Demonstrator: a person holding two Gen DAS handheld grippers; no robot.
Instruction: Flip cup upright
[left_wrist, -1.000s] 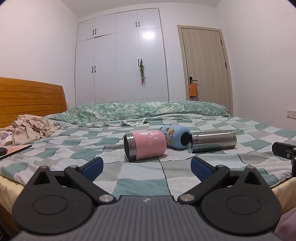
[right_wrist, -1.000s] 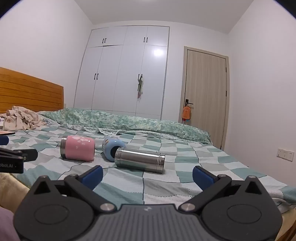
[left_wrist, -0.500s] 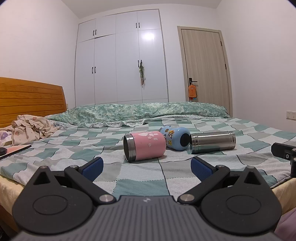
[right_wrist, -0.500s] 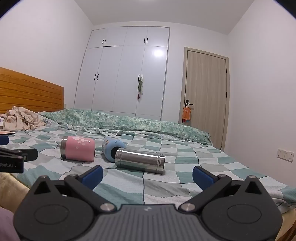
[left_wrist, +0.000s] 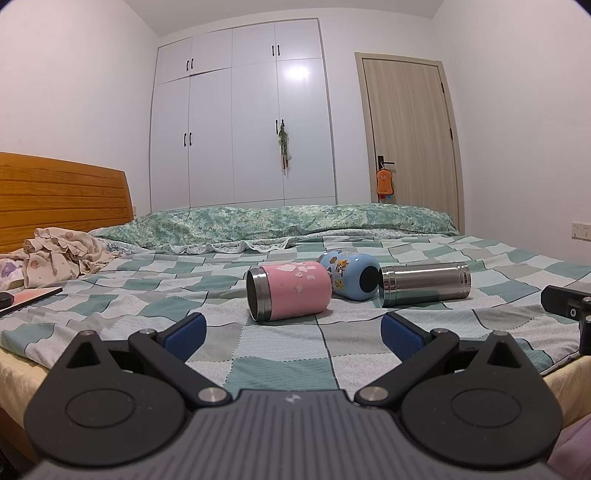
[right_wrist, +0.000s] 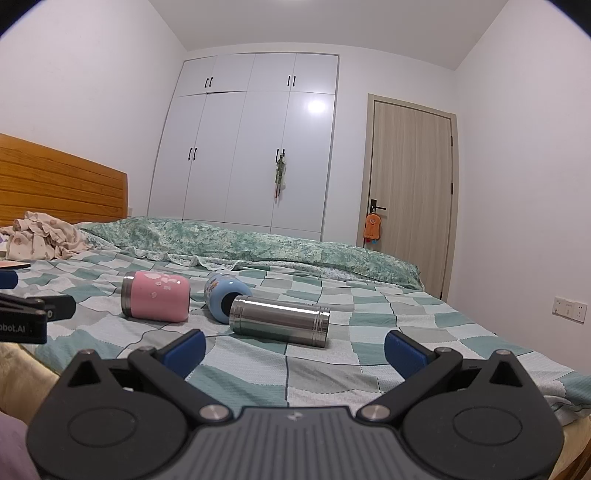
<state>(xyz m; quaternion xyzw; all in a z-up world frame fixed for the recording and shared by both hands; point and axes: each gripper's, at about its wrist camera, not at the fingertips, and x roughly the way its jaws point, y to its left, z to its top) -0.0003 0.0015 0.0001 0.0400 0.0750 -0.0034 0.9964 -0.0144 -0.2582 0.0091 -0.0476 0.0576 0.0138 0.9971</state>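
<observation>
Three cups lie on their sides on the bed (left_wrist: 280, 373), bunched together in the middle of the checked cover, and none is upright yet. The pink cup (left_wrist: 290, 290) lies nearest your left tongs (left_wrist: 293, 332), its steel rim and open mouth turned toward the headboard side. The blue cup (left_wrist: 349, 275) lies just behind it with its dark end facing you, close against the end of the steel cup (left_wrist: 424, 283), which stretches off to the right.

Both of your tongs are spread wide and hold nothing. The left pair sits low at the near edge of the bed, lined up on the pink cup. The right tongs (right_wrist: 293, 347) point at the steel cup from the same near edge, with that cup lying across their line.

You seem to be at the approach stage, with each pair squared up to the cup closest to it. The wide spread suits a grip across a cup's round body. Soft bedding gives a poor footing, so a cup set down may tip again. The blue cup appears to touch its neighbours, so lifting one could roll it.
</observation>
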